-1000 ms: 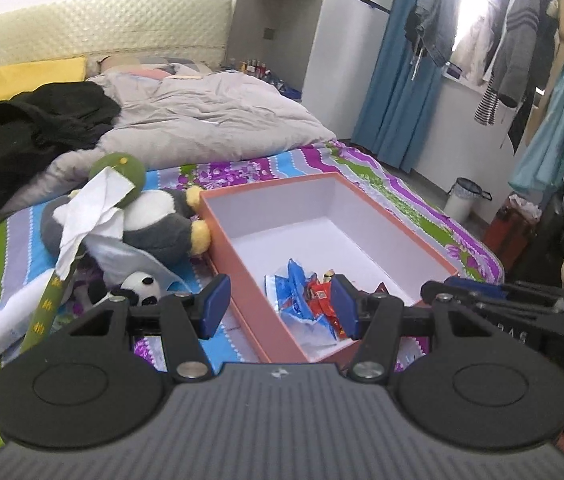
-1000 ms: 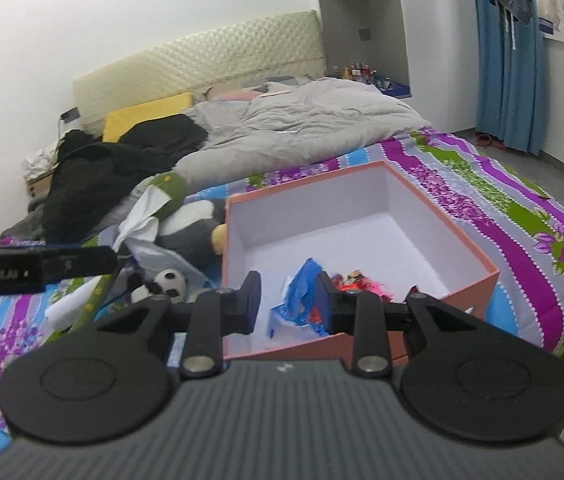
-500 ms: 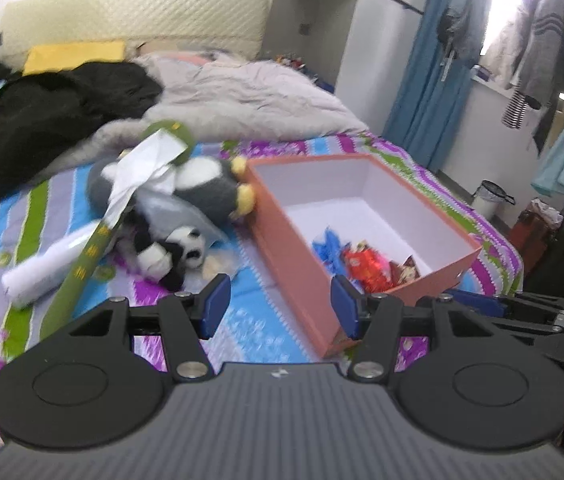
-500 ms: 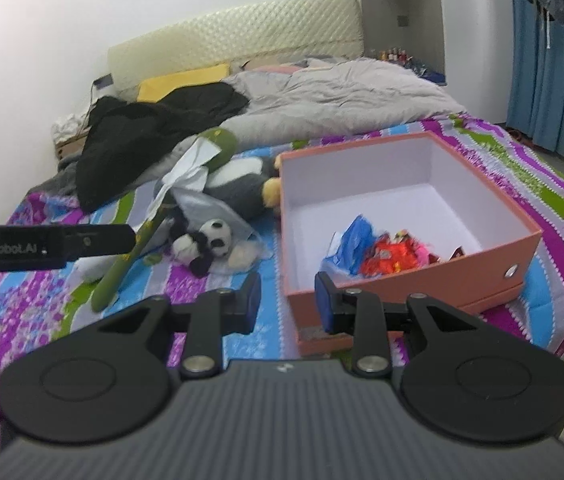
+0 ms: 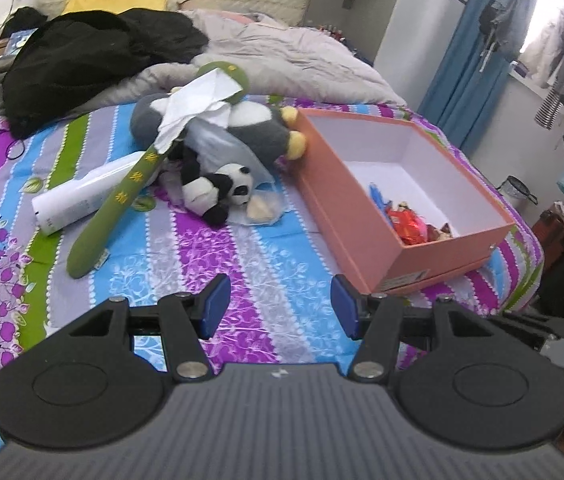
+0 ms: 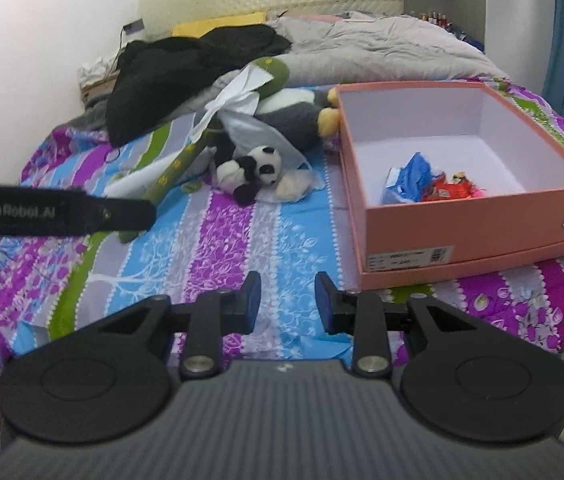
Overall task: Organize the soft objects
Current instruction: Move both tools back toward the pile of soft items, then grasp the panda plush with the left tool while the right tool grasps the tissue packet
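Note:
A small panda plush lies on the striped bedspread beside a grey penguin plush, a long green plush and crumpled white paper. An orange box to their right holds blue and red packets. My left gripper is open and empty, above the bedspread in front of the toys. My right gripper is open and empty, near the box's front left corner.
A white tube lies left of the toys. Black clothes and a grey duvet fill the far end of the bed. Blue curtains, hanging clothes and a small bin stand to the right. The left gripper's body crosses the right wrist view.
Both grippers have pulled back and swung left, away from the box; the toys now sit nearer the middle of both views. Both stay open and empty.

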